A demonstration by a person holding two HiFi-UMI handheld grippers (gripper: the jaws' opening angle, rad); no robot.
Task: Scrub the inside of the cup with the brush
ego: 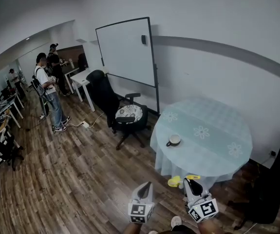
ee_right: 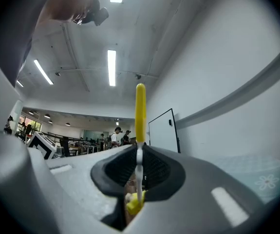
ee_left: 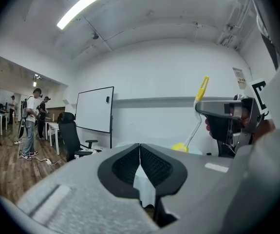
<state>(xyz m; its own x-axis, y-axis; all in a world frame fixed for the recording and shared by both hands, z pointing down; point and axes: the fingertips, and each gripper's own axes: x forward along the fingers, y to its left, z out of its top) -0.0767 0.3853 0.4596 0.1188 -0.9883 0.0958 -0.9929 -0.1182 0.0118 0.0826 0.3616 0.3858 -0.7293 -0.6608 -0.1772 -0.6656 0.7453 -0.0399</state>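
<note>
A white cup (ego: 173, 140) with a dark inside stands on a round table (ego: 217, 130) under a pale teal cloth, near its front-left edge. Both grippers hover low in front of the table, well short of the cup. My right gripper (ego: 187, 181) (ee_right: 140, 152) is shut on the thin white stem of a yellow brush (ego: 177, 181) (ee_right: 140, 108); its yellow head sits below the jaws. My left gripper (ego: 143, 185) (ee_left: 140, 147) is shut with nothing in it. In the left gripper view the brush (ee_left: 202, 90) sticks up from the right gripper (ee_left: 227, 112).
A black office chair (ego: 122, 113) with a patterned cushion stands left of the table, below a whiteboard (ego: 127, 50) on the wall. Another dark chair (ego: 276, 189) is at the right edge. People (ego: 47, 89) and desks (ego: 81, 79) fill the far left. The floor is wood.
</note>
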